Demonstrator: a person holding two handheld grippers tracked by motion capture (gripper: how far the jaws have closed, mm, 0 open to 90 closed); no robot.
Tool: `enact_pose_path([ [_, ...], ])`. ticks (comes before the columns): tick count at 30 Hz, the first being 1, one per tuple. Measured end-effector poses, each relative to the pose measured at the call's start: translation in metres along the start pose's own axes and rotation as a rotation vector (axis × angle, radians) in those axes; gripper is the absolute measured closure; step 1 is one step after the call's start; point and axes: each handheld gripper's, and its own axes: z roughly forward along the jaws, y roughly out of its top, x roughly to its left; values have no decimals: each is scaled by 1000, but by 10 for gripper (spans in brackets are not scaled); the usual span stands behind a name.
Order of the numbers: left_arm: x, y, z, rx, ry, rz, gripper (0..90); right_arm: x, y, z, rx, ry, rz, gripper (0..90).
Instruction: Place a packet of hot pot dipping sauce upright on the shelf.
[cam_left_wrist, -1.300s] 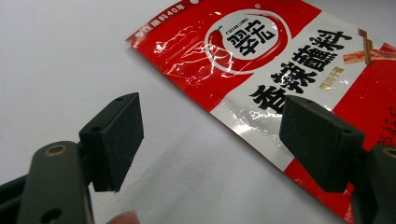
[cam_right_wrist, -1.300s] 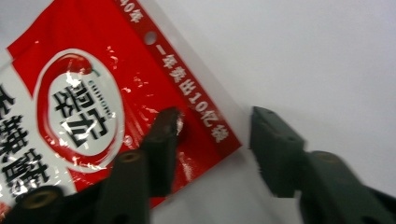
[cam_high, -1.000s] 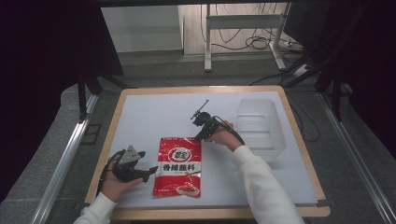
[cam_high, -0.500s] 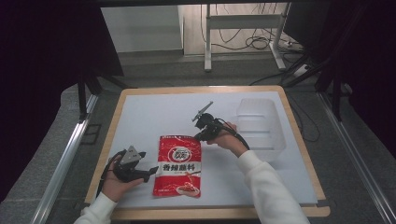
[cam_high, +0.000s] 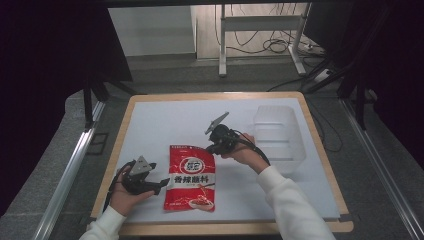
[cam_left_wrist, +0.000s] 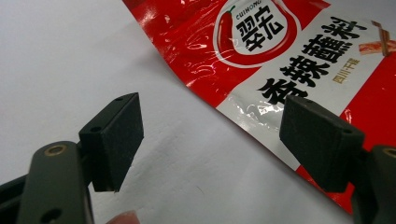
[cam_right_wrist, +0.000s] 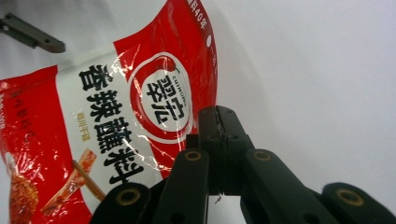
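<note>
Jaws of our right gripper (cam_right_wrist: 219, 122) meet pressed together on the top edge of the red seasoning packet (cam_high: 190, 177), which lies on the white table (cam_high: 160, 125). Our left gripper (cam_left_wrist: 210, 140) rests wide apart beside the packet's left edge, gripping nothing.

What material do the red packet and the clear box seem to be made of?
The red packet looks like glossy plastic film: it wrinkles and throws bright glare. The clear box looks like transparent, rigid plastic: the white table shows through its walls.
</note>
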Motion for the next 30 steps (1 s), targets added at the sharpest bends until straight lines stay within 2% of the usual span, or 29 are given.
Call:
enact_pose_path([
  [6, 5, 2, 5, -6, 3, -19, 224, 6, 0, -3, -6, 4, -23, 892],
  [18, 19, 10, 13, -7, 32, -20, 227, 13, -1, -4, -9, 10, -45, 892],
  [21, 21, 15, 12, -26, 30, -29, 232, 15, -1, -4, -9, 8, -53, 892],
  [27, 23, 19, 18, 0, 25, -25, 235, 15, -4, -5, -22, 13, -57, 892],
  [30, 24, 24, 20, 5, 25, -36, 236, 16, -4, -6, -27, 14, -64, 892],
])
